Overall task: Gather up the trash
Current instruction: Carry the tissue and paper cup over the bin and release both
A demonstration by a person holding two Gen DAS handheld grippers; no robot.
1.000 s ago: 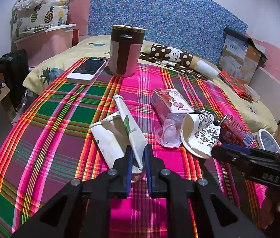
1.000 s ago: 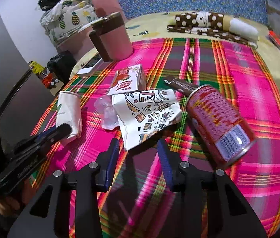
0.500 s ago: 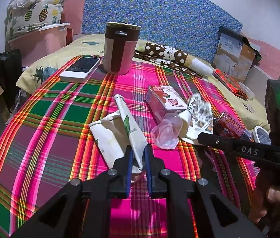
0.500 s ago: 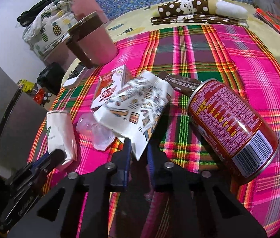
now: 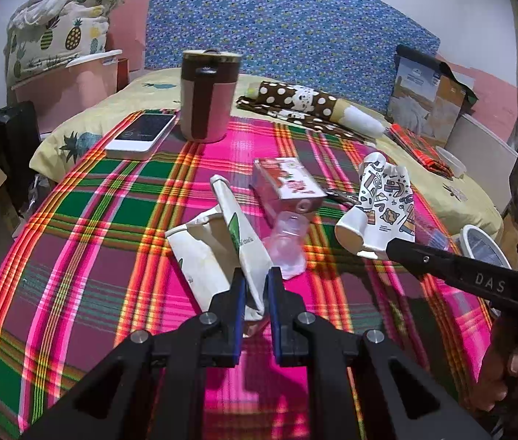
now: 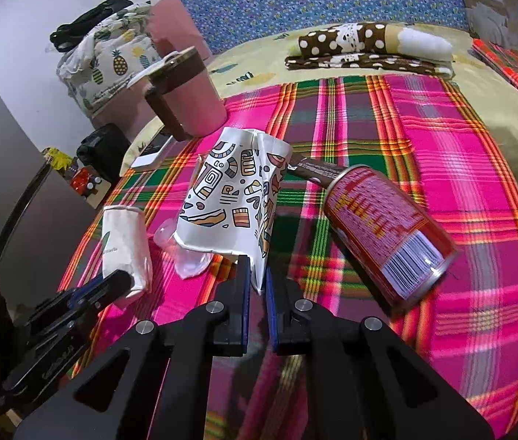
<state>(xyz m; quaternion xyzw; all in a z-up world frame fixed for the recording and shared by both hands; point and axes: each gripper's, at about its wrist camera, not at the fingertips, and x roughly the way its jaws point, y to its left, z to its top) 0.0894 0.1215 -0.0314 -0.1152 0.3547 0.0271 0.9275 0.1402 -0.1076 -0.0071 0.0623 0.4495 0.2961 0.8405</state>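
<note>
Both tools are clamped on trash: the left gripper [image 5: 255, 289] pinches the white cup [image 5: 222, 242] at frame center, the right gripper [image 6: 257, 286] pinches the patterned cup [image 6: 233, 198]. Still lying on the cloth [image 6: 442, 146]: can [image 6: 387, 234], carton [image 5: 288, 187], clear cup [image 5: 288, 245]. No bin is visible.

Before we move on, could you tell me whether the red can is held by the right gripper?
No, the right gripper pinches the patterned paper cup; the red can lies free.

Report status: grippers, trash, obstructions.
Left hand-held gripper shut on white paper cup. Right hand-held gripper shut on patterned cup. Red can beside, clear.
</note>
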